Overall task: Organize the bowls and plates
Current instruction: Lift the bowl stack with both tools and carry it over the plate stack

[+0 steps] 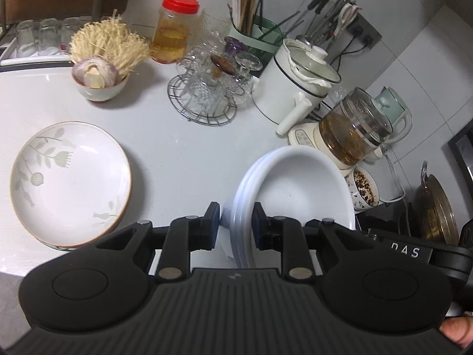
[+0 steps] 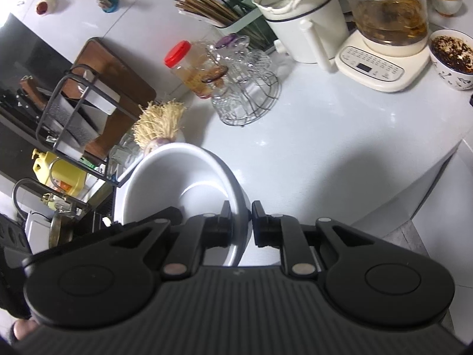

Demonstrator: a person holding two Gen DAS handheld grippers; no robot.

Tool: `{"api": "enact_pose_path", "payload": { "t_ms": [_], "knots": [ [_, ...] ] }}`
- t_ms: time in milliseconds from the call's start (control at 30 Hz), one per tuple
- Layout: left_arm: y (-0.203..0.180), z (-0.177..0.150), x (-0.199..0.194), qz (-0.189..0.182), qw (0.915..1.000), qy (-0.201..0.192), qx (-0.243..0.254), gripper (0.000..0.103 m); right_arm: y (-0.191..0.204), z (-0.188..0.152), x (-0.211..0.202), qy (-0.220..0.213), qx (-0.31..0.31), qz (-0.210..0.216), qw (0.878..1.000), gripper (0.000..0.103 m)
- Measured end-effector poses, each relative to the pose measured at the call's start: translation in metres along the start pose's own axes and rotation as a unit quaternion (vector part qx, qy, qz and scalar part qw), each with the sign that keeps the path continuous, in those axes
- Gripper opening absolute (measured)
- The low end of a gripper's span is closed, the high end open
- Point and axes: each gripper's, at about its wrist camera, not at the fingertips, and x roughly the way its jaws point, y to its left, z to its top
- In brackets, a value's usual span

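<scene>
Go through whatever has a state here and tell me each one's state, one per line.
Left hand-held gripper: shut on the rim of the stacked white bowls.
Right hand-held gripper: shut on the bowls' opposite rim.
Floral plate: empty, flat on counter.
Red-lidded jar: capped.

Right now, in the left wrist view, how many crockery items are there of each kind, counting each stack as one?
White bowl stack: 1
Floral plate: 1
Small filled bowls, garlic and flakes: 2
Total: 4

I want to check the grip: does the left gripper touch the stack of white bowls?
Touching. In the left wrist view, the left gripper pinches the rim of the stack of white bowls between its pads.
</scene>
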Motion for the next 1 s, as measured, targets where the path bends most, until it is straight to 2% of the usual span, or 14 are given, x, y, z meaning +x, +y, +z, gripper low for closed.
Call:
{"api": "enact_pose_path", "payload": {
  "t_ms": [433, 633, 833, 1000],
  "knots": [
    [0.069, 0.039, -0.025, 0.009, 0.9998, -0.012, -0.016, 0.027, 0.064, 0.005, 0.043, 0.003, -0.026, 0.021, 0.999, 0.017],
    [0.111, 0.058, -0.03, 0.015, 0.9994, -0.016, -0.027, 0.027, 0.099, 0.006, 0.073, 0.016, -0.049, 0.027, 0.998, 0.017],
    [0.153, 0.069, -0.02, 0.026, 0.9984, -0.013, -0.048, 0.027, 0.125, 0.004, 0.111, 0.035, -0.074, 0.018, 0.997, 0.017],
    [0.188, 0.072, -0.004, 0.033, 0.9977, 0.006, -0.06, 0.027, 0.14, -0.002, 0.146, 0.056, -0.083, 0.0, 0.995, 0.017]
  ]
}}
